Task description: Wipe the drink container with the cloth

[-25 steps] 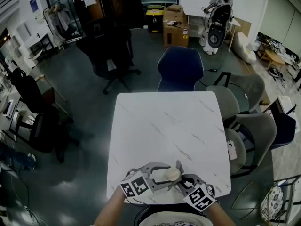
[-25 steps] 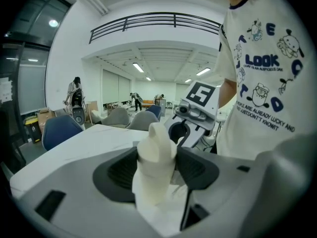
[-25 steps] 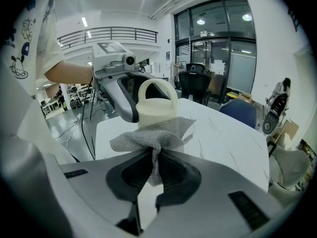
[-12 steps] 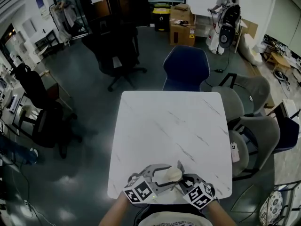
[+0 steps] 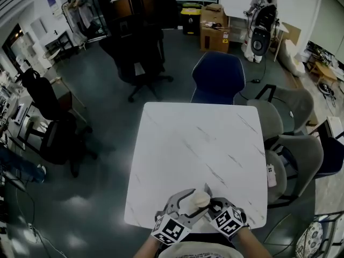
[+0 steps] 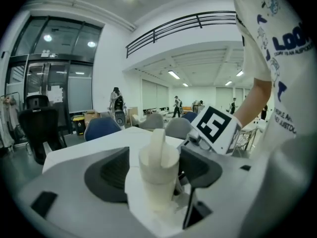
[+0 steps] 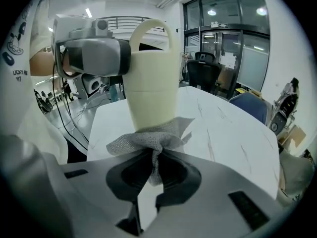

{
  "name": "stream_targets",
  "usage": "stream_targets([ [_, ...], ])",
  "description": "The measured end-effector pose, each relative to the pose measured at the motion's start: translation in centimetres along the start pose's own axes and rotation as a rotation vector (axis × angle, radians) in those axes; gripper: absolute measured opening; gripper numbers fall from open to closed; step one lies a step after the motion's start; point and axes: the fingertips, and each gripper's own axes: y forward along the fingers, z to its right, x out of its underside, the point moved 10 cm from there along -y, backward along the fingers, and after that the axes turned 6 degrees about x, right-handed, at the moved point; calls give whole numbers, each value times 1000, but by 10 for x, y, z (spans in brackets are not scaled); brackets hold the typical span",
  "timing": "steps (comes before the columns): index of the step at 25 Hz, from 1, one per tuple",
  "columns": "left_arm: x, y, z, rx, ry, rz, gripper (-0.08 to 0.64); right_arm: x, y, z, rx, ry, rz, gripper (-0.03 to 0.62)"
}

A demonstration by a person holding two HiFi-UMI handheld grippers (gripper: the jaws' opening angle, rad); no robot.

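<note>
A cream drink container with a curved top handle stands upright near the table's front edge. My left gripper reaches in from the left. Its jaws have just been opening and now stand open around the container, with a narrow gap at the left pad. My right gripper is shut on a bunched grey cloth. The cloth lies against the lower part of the container and hides its base. One left finger shows beside the container's upper part.
A blue chair stands at the table's far side and grey chairs along its right. A black office chair and cardboard boxes are farther back. A person stands at the back right.
My left gripper has turned about the container, and its marker cube has slid right and toward my body. The container and the cloth-holding right gripper stay about where they were.
</note>
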Motion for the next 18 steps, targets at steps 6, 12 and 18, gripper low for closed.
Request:
stream_targets([
  [6, 0, 8, 9, -115, -114, -16, 301, 7, 12, 0, -13, -28, -31, 37],
  [12, 2, 12, 15, -136, -168, 10, 299, 10, 19, 2, -25, -32, -42, 37],
  [18, -5, 9, 10, -130, -153, 45, 281, 9, 19, 2, -28, -30, -47, 37],
])
